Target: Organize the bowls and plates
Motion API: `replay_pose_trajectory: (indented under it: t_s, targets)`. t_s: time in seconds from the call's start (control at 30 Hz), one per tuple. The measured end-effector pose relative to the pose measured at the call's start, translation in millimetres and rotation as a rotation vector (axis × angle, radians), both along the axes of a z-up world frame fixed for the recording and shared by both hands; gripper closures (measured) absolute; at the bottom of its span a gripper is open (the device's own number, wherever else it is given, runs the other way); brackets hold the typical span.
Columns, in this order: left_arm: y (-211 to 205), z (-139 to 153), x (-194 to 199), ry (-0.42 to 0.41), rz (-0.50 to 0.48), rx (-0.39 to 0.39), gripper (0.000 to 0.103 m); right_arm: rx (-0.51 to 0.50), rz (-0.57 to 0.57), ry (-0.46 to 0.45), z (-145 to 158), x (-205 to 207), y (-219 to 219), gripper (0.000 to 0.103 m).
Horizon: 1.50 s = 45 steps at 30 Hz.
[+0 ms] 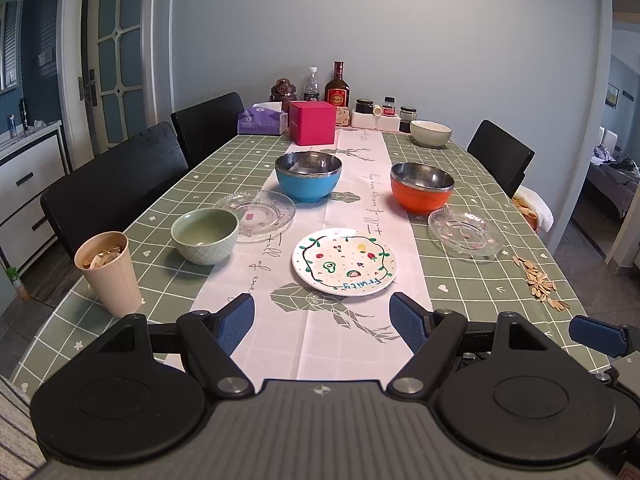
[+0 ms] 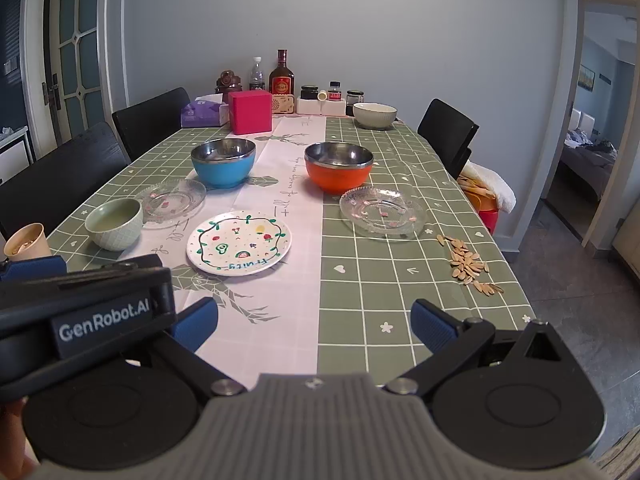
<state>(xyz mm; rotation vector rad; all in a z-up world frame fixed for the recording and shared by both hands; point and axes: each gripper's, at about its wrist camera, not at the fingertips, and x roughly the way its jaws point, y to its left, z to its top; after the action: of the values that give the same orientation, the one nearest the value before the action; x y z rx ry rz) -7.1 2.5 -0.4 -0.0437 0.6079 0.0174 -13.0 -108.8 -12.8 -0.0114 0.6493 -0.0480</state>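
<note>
Left wrist view: the left hand-held gripper [image 1: 322, 322] hovers level over the near end of the worktop [image 1: 472, 280], its blue fingers [image 1: 236, 322] spread wide with nothing between them. It points down the length of the worktop. Just beyond the fingertips lies the fruit plate [image 1: 345, 261] on the white runner [image 1: 320, 340]. To its left stands the green bowl [image 1: 205, 235], touching or overlapping the rim of the left glass plate [image 1: 256, 213]. A paper cup [image 1: 109, 274] full of shells stands near the left edge. Farther back sit the blue bowl [image 1: 308, 176] and the orange bowl [image 1: 422, 187]; the right glass plate [image 1: 465, 233] lies just in front of the orange one. A white bowl [image 1: 431, 133] sits at the far right, near the red box [image 1: 312, 122]. Seeds [image 1: 538, 280] are scattered by the right edge. One blue finger of the right hand-held gripper [image 1: 596, 330] shows at the right margin.

Right wrist view: the right hand-held gripper [image 2: 314, 326] is held level over the near edge, fingers [image 2: 434, 326] wide apart and empty. The body of the left hand-held gripper [image 2: 100, 316] sits close beside it on the left, covering part of its left finger. Ahead lie the fruit plate [image 2: 239, 242], the green bowl [image 2: 114, 224], both glass plates [image 2: 382, 212] [image 2: 172, 200], the blue bowl [image 2: 223, 168], the orange bowl [image 2: 338, 172], the white bowl [image 2: 375, 115] and the seeds [image 2: 468, 266].
</note>
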Motion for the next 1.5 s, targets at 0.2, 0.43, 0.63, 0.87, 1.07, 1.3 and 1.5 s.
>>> replay_pose_trajectory:
  t_s: [0.2, 0.43, 0.63, 0.87, 1.07, 1.3, 1.5]
  targets:
    - [-2.5, 0.4, -1.3, -0.006, 0.006, 0.021, 0.013, -0.007, -0.004, 0.002, -0.6, 0.6, 0.2, 0.003]
    - [-1.5, -0.6, 0.7, 0.004, 0.01, 0.014, 0.013, -0.009, -0.006, 0.004, -1.5, 2.2, 0.8, 0.003]
    - [-2.4, -3.3, 0.4, 0.005, 0.023, 0.033, 0.013, -0.021, -0.009, 0.013, -4.0, 3.5, 2.8, 0.003]
    - [-1.2, -4.3, 1.0, 0.012, 0.022, 0.027, 0.013, -0.018, -0.009, 0.015, -5.9, 4.0, 2.7, 0.003]
    - [0.0, -4.1, 1.6, 0.011, 0.018, 0.021, 0.013, -0.011, -0.009, 0.012, -5.5, 4.0, 1.7, 0.003]
    - [-0.4, -6.4, 2.9, 0.02, 0.015, 0.023, 0.013, -0.011, -0.011, 0.016, -6.5, 4.0, 1.9, 0.003]
    - [1.6, -8.4, 3.2, 0.019, 0.029, 0.035, 0.013, -0.018, -0.011, 0.018, -9.0, 6.6, 5.2, 0.003]
